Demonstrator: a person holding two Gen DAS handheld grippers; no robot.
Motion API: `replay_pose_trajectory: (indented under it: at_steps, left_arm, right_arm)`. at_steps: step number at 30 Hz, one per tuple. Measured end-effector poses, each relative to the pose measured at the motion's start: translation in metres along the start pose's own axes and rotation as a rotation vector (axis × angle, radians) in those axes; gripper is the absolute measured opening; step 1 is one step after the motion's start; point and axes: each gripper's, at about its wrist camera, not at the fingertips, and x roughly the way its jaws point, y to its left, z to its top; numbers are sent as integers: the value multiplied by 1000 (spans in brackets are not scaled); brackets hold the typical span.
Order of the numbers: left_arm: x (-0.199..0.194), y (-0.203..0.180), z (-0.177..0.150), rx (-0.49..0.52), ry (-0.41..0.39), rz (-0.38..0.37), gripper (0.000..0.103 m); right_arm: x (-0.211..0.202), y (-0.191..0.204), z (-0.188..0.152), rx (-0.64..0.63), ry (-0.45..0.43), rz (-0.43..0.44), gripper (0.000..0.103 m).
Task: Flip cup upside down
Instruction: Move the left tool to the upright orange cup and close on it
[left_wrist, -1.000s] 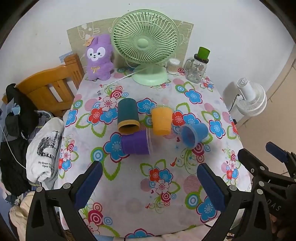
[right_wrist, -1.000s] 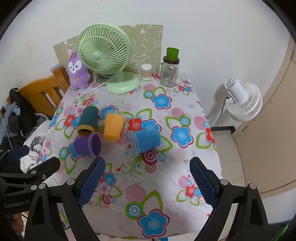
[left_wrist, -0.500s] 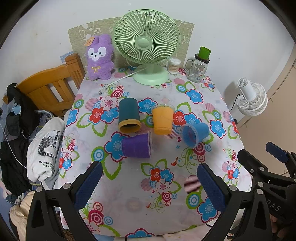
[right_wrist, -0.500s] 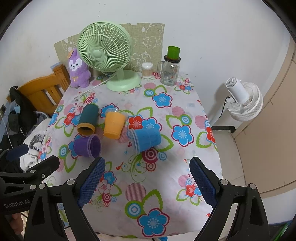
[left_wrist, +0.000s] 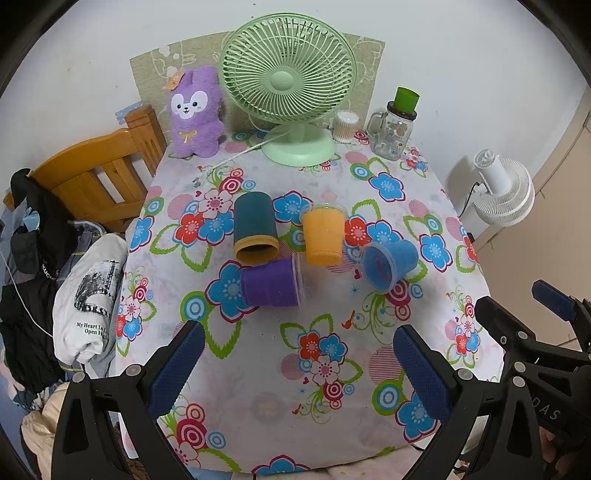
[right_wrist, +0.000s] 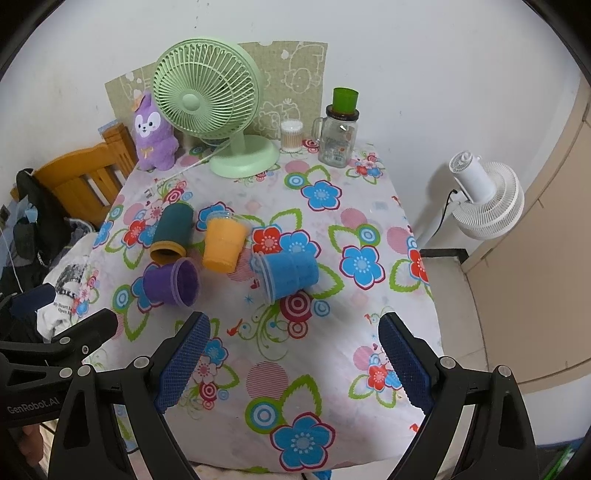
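Several cups lie on their sides mid-table on the floral cloth: a dark teal cup (left_wrist: 255, 229) (right_wrist: 172, 230), an orange cup (left_wrist: 323, 236) (right_wrist: 224, 242), a purple cup (left_wrist: 271, 283) (right_wrist: 171, 281) and a blue cup (left_wrist: 389, 264) (right_wrist: 288, 275). My left gripper (left_wrist: 295, 365) is open and empty above the near table edge, short of the purple cup. My right gripper (right_wrist: 293, 363) is open and empty, hovering in front of the blue cup. Each gripper also shows at the edge of the other's view.
A green desk fan (left_wrist: 288, 85), a purple plush rabbit (left_wrist: 195, 110), a glass jar with a green lid (left_wrist: 397, 125) and a small cotton-swab pot (left_wrist: 345, 125) stand at the back. A wooden chair with clothes (left_wrist: 92, 181) is left; a white floor fan (right_wrist: 484, 195) is right.
Both views have shifted slightly closer to the table; the cups sit a little lower and larger in frame. The cups have not moved. Both grippers stay open.
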Motion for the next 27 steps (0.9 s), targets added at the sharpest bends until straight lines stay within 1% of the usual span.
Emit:
replay_pose_trajectory:
  at_steps: [7, 15, 19, 27]
  left_arm:
    - [14, -1, 12, -10, 25, 4, 103]
    - [42, 0, 35, -53, 73, 36, 103]
    - [61, -4, 47, -61, 92, 44, 103]
    - [107, -17, 74, -64, 125, 60, 103]
  right_arm:
    - [13, -3, 10, -12, 27, 3, 94]
    - [37, -9, 40, -51, 49, 18, 94]
    - [55, -13, 58, -75, 48, 24, 94]
    - [96, -27, 87, -68, 74, 49, 94]
